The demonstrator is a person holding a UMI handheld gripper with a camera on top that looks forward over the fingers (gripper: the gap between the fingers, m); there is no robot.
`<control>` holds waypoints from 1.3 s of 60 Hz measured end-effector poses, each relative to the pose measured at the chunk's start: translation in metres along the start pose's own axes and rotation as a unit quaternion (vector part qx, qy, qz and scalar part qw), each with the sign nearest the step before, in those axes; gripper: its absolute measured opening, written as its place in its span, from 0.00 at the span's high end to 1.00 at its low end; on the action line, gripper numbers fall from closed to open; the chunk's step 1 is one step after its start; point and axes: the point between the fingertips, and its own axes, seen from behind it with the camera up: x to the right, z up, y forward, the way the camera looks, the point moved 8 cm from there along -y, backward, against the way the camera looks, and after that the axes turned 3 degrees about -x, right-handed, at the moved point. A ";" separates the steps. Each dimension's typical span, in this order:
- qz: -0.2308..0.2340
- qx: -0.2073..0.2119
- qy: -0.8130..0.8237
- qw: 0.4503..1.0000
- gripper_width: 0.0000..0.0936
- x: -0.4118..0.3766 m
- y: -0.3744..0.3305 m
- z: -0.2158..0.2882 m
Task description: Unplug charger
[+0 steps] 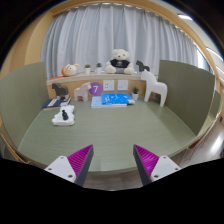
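A white charger (65,113) sits plugged into a small black power strip (61,121) on the green table (120,130), far ahead and to the left of my fingers. My gripper (112,153) is open and empty, low over the table's near edge. Its magenta pads (80,158) stand wide apart with nothing between them. The charger is well out of reach of the fingertips.
A white toy horse (153,88), a blue flat item (117,100), a purple cube (95,88) and a dark object (55,100) lie at the back of the table. A teddy bear (120,60) sits on the shelf behind. Green partitions (22,100) flank both sides.
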 end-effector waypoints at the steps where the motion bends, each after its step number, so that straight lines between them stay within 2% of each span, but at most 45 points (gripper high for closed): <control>1: 0.006 -0.001 -0.002 1.000 0.14 -0.011 0.007 0.001; 16: 0.090 -0.011 -0.029 0.995 0.13 -0.149 0.095 0.030; 28: 0.105 -0.010 -0.034 0.994 0.15 -0.220 0.171 0.062; 35: 0.095 -0.002 -0.029 0.995 0.28 -0.236 0.202 0.077; 40: 0.080 -0.002 -0.022 0.997 0.42 -0.236 0.219 0.081; 44: 0.066 -0.005 -0.021 0.998 0.62 -0.234 0.230 0.081; 45: 0.070 -0.009 -0.021 0.997 0.66 -0.239 0.231 0.082; 46: 0.082 -0.003 -0.017 0.996 0.75 -0.243 0.231 0.083; 47: 0.085 0.000 -0.013 0.996 0.78 -0.238 0.232 0.083; 59: 0.083 0.010 -0.030 0.996 0.91 -0.238 0.235 0.082; 64: 0.087 0.004 -0.030 0.996 0.91 -0.238 0.234 0.082; 67: 0.085 -0.015 -0.019 0.996 0.93 -0.237 0.235 0.083; 70: 0.071 -0.064 -0.039 0.995 0.94 -0.240 0.228 0.093; 71: 0.071 -0.064 -0.060 0.994 0.95 -0.242 0.225 0.097; 72: 0.071 -0.053 -0.083 0.993 0.95 -0.244 0.213 0.114; 75: 0.079 0.064 -0.071 0.992 0.95 -0.238 0.175 0.166; 78: 0.091 0.142 -0.018 0.986 0.95 -0.222 0.143 0.218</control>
